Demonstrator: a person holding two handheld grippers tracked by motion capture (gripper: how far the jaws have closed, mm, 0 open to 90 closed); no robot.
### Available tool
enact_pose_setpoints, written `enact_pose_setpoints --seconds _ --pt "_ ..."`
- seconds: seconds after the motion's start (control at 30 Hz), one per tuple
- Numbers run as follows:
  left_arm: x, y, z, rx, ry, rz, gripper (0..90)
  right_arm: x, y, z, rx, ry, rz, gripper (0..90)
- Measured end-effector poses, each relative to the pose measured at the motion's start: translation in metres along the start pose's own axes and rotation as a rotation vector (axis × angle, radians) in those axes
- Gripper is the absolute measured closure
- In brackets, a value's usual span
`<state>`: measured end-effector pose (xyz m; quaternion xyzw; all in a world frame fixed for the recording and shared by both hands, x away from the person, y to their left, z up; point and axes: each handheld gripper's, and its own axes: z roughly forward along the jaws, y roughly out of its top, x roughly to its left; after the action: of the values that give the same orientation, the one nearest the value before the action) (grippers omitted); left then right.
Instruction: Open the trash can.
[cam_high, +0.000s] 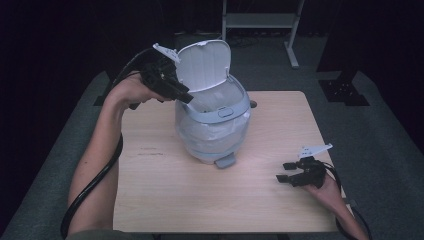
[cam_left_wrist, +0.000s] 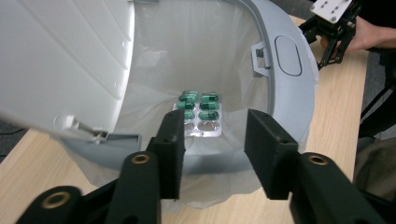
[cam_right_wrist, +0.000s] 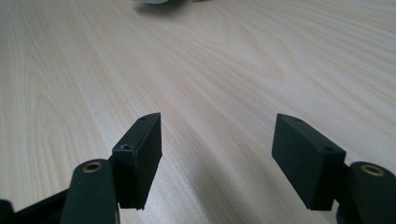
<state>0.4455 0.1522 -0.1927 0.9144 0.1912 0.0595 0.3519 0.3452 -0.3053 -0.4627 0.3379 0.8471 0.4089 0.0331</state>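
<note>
Right gripper (cam_high: 282, 172) rests low at the table's (cam_high: 165, 195) near right edge, its jaws spread wide over bare wood with nothing between them. Farther back, mid-table, stands a pale blue bin (cam_high: 212, 122) lined with a white bag (cam_left_wrist: 187, 60), its lid (cam_high: 202, 65) tipped up. Left gripper (cam_left_wrist: 212, 140) hangs at the bin's far left rim, jaws apart and empty; a blister pack of green capsules (cam_left_wrist: 198, 114) lies down inside the bag.

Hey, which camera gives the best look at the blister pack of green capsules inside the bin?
The left gripper view: the blister pack lies in plain sight on the bin liner. From the high view, the bin's wall blocks it. The right gripper view faces bare table.
</note>
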Motion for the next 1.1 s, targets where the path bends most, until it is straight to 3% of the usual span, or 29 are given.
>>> enact_pose_setpoints --seconds 0.3,0.47,0.63,0.8,1.1 --pt "0.012 -0.015 -0.013 -0.023 0.035 -0.056 67.0 -0.001 0.0 0.0 -0.002 -0.008 0.01 32.0" --pt "0.021 -0.022 -0.016 -0.03 0.042 -0.081 76.2 -0.003 -0.001 -0.001 -0.005 -0.013 0.012 32.0" --pt "0.027 -0.026 -0.017 -0.035 0.035 -0.087 82.7 -0.004 -0.001 -0.002 -0.007 -0.018 0.018 32.0" --pt "0.038 -0.027 -0.02 -0.048 0.061 -0.097 88.1 -0.005 -0.001 -0.004 -0.012 -0.024 0.024 32.0" --pt "0.062 -0.028 -0.022 -0.071 0.059 -0.116 88.9 -0.007 -0.002 -0.007 -0.019 -0.03 0.03 32.0"
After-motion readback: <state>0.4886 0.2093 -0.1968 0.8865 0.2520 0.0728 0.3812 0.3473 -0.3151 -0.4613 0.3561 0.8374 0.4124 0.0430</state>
